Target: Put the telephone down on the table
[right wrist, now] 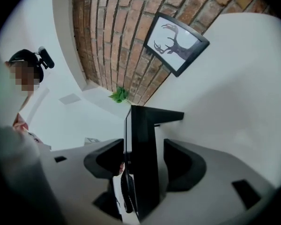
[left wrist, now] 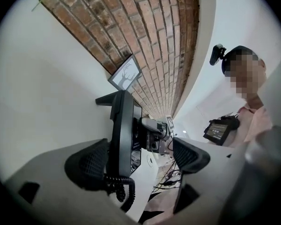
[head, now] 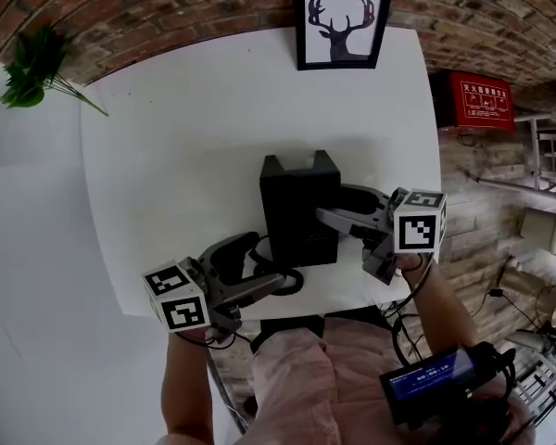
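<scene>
"Where was the telephone?"

"On the white table (head: 185, 156). The black telephone (head: 295, 202) sat by the near edge, seemingly already down."

"And the claws?"

"The right gripper (head: 330, 208) straddled it, jaws apart. The left gripper (head: 267, 265) gaped by the coiled cord (head: 292, 278). It likely handles rigid, smooth and weighty, so hold its flat sides."

The right gripper (right wrist: 141, 162) has its jaws apart, either side of the upright telephone (right wrist: 144, 135). A deer picture (right wrist: 177, 43) shows at one o'clock.
</scene>
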Action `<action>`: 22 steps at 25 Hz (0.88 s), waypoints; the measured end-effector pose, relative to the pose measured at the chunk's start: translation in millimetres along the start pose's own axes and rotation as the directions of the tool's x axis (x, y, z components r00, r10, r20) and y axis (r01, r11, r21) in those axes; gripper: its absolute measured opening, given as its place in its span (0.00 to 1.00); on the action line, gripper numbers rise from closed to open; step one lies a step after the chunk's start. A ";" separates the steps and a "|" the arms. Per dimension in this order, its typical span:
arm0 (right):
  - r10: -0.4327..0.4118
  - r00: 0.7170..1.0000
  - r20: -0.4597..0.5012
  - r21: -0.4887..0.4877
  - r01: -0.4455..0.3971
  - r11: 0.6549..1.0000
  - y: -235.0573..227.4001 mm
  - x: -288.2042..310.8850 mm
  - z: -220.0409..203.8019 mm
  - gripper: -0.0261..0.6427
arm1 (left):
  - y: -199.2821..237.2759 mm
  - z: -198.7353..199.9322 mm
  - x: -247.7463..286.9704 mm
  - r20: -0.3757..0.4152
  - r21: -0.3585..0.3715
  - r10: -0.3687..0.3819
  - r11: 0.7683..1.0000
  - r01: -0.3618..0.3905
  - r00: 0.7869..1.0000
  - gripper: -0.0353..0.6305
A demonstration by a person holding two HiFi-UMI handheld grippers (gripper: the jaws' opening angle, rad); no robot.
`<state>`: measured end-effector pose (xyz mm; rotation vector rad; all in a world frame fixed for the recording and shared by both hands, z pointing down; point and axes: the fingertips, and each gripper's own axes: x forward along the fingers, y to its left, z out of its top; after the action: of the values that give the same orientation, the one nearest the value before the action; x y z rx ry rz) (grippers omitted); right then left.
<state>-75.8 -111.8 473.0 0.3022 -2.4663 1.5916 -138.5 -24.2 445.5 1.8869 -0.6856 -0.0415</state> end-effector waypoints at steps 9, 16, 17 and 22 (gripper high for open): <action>-0.034 0.995 0.091 -0.103 0.043 0.994 33.8 -32.3 20.6 0.44 | -36.2 29.6 -35.1 0.211 0.072 0.090 0.992 -0.107 0.973 0.60; -0.015 0.975 0.223 -0.362 0.098 0.927 117.6 -68.9 56.3 0.42 | -117.6 76.0 -67.1 0.506 0.223 0.073 0.951 -0.213 0.859 0.37; -0.013 0.970 0.245 -0.408 0.115 0.906 132.8 -73.9 59.5 0.41 | -131.2 81.5 -72.0 0.540 0.247 0.067 0.940 -0.234 0.839 0.35; -0.008 0.938 0.345 -0.590 0.224 0.776 198.7 -97.2 69.3 0.29 | -192.3 103.4 -90.6 0.681 0.368 0.106 0.807 -0.463 0.725 0.26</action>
<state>-39.8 -88.5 245.2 0.6309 -2.9731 0.6263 -164.6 -18.6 210.7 2.2602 -1.6094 -0.3351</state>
